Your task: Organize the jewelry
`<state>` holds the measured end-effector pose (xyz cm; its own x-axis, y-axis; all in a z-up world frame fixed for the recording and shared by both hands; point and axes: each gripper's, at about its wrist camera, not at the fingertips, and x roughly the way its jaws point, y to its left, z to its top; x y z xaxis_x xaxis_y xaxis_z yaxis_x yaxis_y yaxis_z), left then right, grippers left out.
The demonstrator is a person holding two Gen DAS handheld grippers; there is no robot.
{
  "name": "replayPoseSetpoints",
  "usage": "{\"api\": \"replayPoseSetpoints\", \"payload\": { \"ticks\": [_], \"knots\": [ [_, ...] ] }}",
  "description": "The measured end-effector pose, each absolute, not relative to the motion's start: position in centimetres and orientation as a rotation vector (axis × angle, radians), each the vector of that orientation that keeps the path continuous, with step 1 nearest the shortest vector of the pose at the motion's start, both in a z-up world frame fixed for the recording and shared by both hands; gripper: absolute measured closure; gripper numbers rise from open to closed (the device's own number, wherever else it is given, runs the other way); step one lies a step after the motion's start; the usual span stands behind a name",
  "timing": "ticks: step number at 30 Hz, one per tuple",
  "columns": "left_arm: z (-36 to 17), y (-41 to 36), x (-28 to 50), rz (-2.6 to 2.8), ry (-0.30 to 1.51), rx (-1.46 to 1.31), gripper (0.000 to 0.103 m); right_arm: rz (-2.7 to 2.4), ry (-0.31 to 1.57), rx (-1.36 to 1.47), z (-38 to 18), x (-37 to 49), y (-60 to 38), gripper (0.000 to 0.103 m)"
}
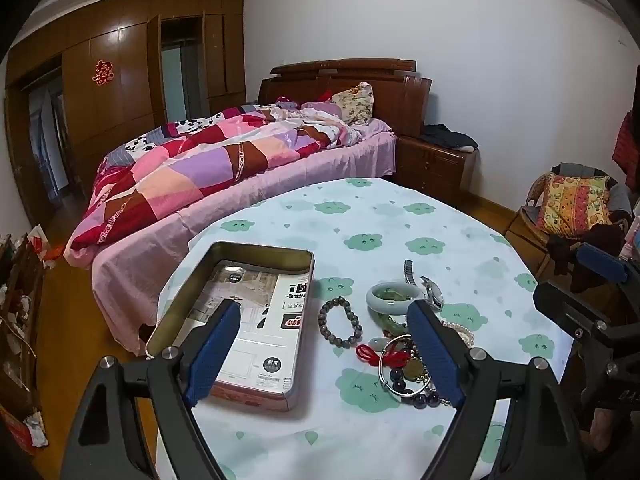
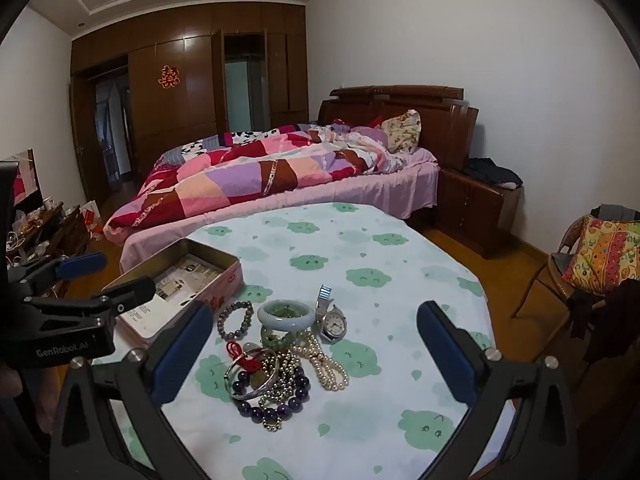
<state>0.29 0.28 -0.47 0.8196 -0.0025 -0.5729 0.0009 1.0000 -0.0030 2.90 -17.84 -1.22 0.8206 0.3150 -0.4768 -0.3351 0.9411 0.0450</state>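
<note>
In front of my claws the jewelry lies in a loose heap: a grey bead bracelet [image 2: 236, 320] flat at ten o'clock, a pale jade bangle [image 2: 285, 314] at twelve, a wristwatch [image 2: 333, 322] face-up at two, pearls [image 2: 326, 364] at three, purple beads [image 2: 269, 394] under a silver bangle [image 2: 251, 376]. The open tin [image 1: 240, 320] sits at nine o'clock.

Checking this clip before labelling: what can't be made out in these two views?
- Left wrist view: the pearl necklace is mostly hidden behind the right finger of the left tongs.
- Right wrist view: the near end of the tin box is covered by the left tongs.
- Both views: the print on the card in the box is too small to read.
- Right wrist view: the watch hands are too small to read.
</note>
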Motion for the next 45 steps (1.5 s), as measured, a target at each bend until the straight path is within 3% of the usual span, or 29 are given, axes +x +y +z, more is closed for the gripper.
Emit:
{"api": "replayPoseSetpoints", "payload": {
  "ticks": [45],
  "knots": [
    [-1.01, 0.35, 0.57, 0.018, 0.625, -0.003, 0.018, 0.353, 0.520, -0.050, -1.94, 2.52, -17.35, 0.000]
  ]
}}
